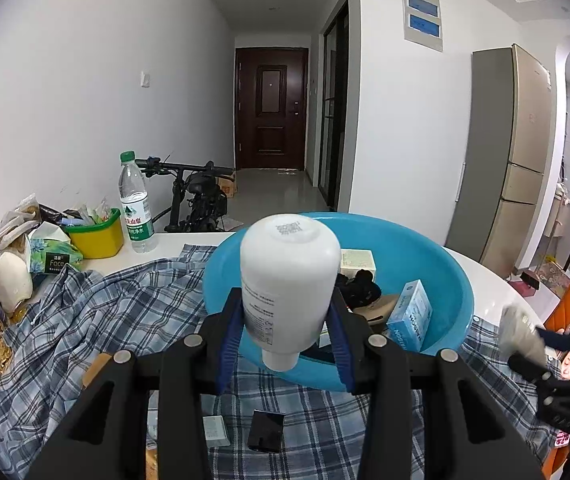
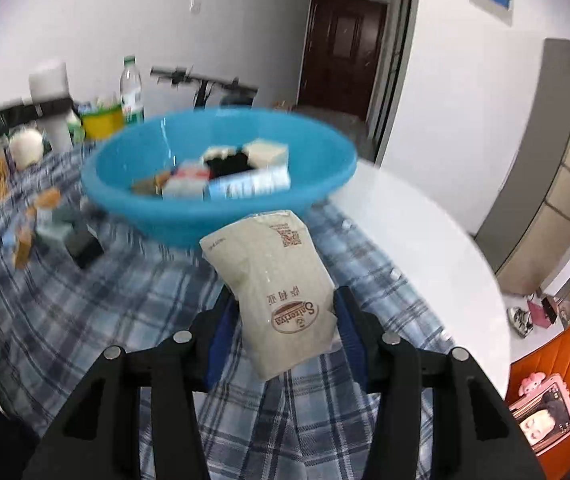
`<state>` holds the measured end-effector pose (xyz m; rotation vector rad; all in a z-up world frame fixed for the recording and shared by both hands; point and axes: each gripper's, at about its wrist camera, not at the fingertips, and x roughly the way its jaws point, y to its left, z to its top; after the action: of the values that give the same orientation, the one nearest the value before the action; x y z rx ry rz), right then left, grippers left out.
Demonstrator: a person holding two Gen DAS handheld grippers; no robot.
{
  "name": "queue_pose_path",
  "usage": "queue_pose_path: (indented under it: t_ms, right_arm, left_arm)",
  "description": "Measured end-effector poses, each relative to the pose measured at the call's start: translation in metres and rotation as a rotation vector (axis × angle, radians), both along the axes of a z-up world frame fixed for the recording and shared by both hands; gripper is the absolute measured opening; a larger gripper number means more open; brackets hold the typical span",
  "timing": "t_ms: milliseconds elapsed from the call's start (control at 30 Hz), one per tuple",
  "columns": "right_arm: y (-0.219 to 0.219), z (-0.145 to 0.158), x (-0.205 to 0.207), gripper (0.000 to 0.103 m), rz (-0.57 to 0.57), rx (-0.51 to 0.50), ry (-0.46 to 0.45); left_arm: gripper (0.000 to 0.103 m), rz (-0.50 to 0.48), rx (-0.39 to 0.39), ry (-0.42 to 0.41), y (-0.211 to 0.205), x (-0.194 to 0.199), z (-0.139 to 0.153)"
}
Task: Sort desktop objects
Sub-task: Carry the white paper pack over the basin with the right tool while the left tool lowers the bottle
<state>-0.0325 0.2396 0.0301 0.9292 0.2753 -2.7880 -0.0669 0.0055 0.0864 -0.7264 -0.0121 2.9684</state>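
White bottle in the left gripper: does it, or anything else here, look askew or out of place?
Yes. The white bottle is held upside down, cap end pointing down between the left gripper's pads, base up, in front of the blue basin. The beige packet in the right gripper is also inverted; its print reads upside down.

Left hand-held gripper and right hand-held gripper both clamped, pointing slightly downward.

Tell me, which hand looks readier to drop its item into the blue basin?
Probably the left. Its gripper holds the white bottle right at the basin rim, while the right gripper, holding the packet, sits further back over the cloth.
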Motion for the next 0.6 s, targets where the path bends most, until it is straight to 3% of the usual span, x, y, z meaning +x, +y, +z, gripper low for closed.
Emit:
queue_pose_path:
  t_ms: [233,367,600]
  right_arm:
    - [-0.02,0.044,0.009,0.049,0.02,-0.008,0.184]
    - [-0.029,0.071,0.017,0.049,0.064,-0.069,0.275]
    - [-0.044,0.088,-0.005,0.049,0.085,-0.098,0.281]
  left_arm:
    - [0.043,-0.006,-0.004,0.031,0.002,0.004,0.012]
    - [0.043,-0.003,-0.001,0.046,0.001,0.007,0.019]
    - [0.043,0.002,0.011,0.066,0.002,-0.003,0.029]
